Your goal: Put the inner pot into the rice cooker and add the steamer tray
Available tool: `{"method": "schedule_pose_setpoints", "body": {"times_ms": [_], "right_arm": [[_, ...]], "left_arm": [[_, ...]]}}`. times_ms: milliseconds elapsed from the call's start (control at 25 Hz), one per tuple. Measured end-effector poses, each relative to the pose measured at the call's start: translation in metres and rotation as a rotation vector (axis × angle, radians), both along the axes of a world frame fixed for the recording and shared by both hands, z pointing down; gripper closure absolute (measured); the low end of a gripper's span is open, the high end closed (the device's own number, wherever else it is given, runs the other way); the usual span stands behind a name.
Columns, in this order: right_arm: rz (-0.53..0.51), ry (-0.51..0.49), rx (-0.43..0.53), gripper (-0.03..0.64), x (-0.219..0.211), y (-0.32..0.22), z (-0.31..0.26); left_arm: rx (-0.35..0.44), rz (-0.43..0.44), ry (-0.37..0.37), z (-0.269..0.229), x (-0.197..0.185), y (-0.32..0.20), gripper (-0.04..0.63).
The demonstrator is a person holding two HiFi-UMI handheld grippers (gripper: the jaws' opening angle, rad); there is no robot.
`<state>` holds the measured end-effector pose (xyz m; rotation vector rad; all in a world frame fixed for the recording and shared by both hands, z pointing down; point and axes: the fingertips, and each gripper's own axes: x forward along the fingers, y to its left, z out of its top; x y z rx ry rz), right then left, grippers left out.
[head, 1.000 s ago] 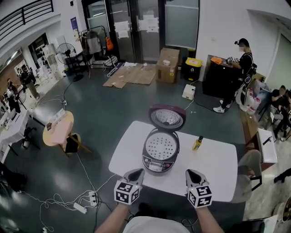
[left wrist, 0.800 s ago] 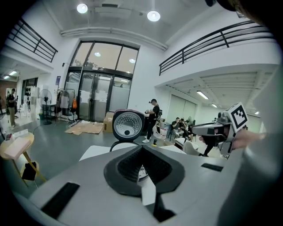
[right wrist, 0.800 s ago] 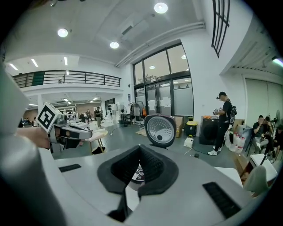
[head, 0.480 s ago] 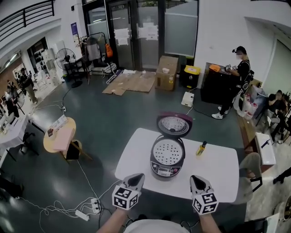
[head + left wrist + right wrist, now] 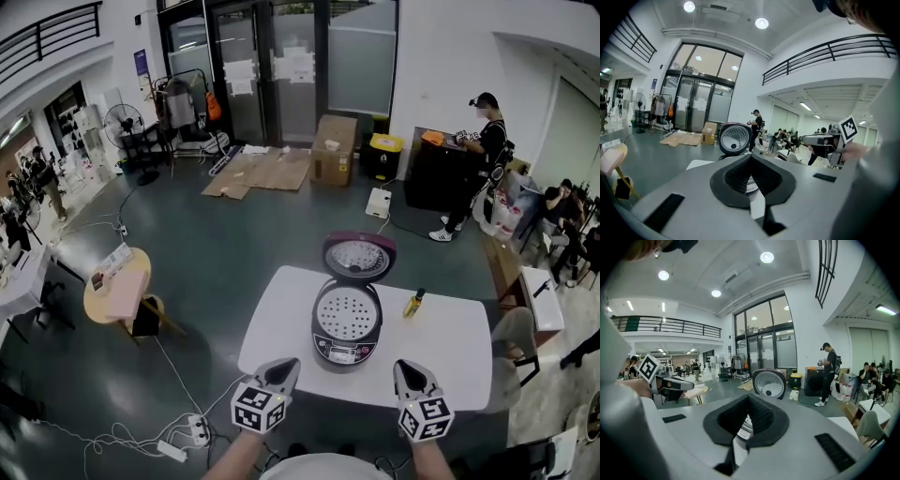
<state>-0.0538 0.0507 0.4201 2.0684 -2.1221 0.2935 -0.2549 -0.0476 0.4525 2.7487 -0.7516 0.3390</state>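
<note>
On the white rectangular surface [image 5: 450, 347], the dark round rice cooker [image 5: 339, 354] is seen open, with the perforated metal steamer tray [image 5: 345, 314] seated inside. The left gripper [image 5: 285, 362] and right gripper [image 5: 402, 364] are held near its front, jaws closed on nothing.

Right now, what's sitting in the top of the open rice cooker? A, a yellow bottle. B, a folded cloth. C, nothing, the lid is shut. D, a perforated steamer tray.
D: the head view shows the perforated steamer tray seated in the open rice cooker; the yellow bottle stands beside it on the table.
</note>
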Motion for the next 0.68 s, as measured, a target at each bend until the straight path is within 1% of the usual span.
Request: {"method": "schedule_pose_setpoints", "body": {"times_ms": [480, 680], "right_arm": [[-0.005, 0.013, 0.008, 0.605, 0.0019, -0.0039, 0.0041], [-0.006, 0.018, 0.006, 0.605, 0.002, -0.0039, -0.0044]], "left_arm": [[-0.008, 0.008, 0.011, 0.0045, 0.0072, -0.0004, 0.581], [-0.01, 0.009, 0.016, 0.0012, 0.0111, 0.0017, 0.581]]}}
